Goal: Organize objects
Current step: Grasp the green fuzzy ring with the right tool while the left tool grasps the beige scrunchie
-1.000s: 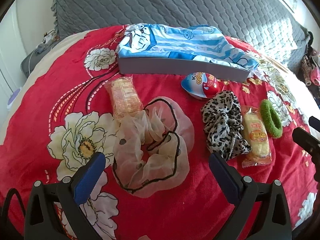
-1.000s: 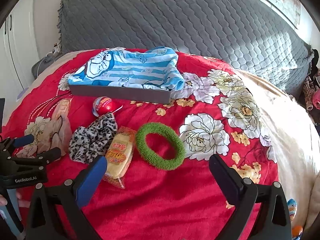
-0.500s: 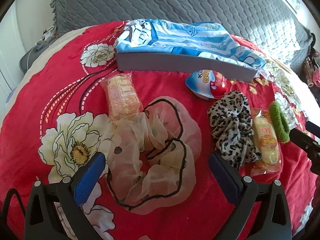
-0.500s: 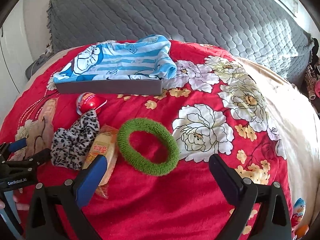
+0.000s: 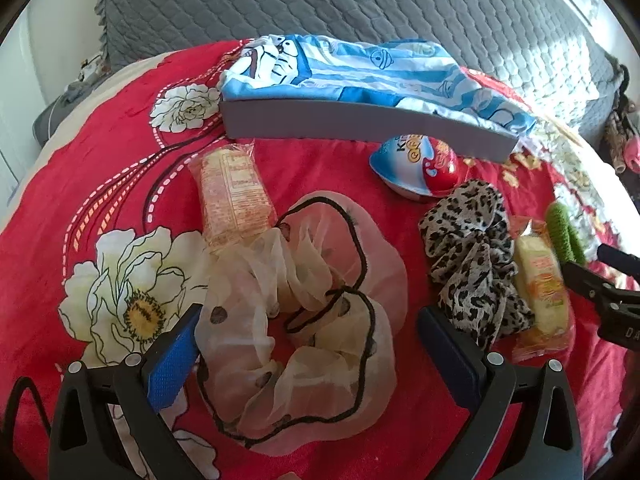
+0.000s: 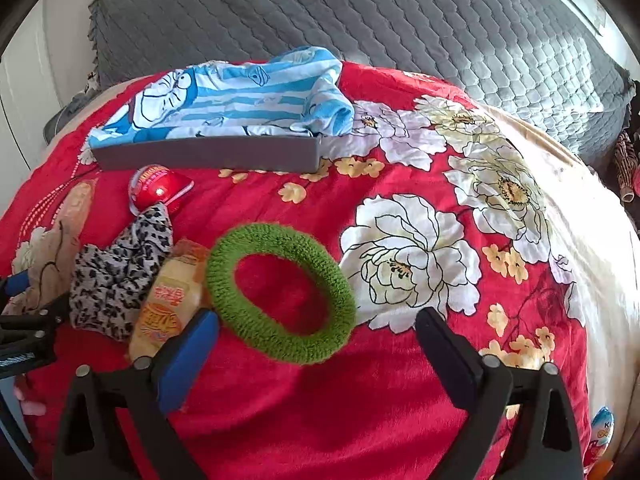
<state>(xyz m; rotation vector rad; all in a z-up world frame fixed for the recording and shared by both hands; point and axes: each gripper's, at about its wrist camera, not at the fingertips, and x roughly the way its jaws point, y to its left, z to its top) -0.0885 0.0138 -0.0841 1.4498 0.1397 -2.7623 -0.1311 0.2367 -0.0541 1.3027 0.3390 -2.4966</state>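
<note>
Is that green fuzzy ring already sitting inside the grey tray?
No, the green ring lies on the red blanket, well in front of the grey tray, which holds only blue striped cloth.

A: Left wrist view looks down, close over the cream scrunchie [image 5: 296, 320], facing the grey headboard [image 5: 360, 8].
B: Right wrist view, same heading, close over the green ring [image 6: 280, 296]. Both share the leopard scrunchie [image 5: 472, 256].

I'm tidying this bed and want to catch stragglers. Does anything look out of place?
Yes: one chocolate egg lies alone at the bed's lower right edge, far from the egg, scrunchies and snack packs grouped by the grey tray. Nothing looks spilled or damaged.
</note>
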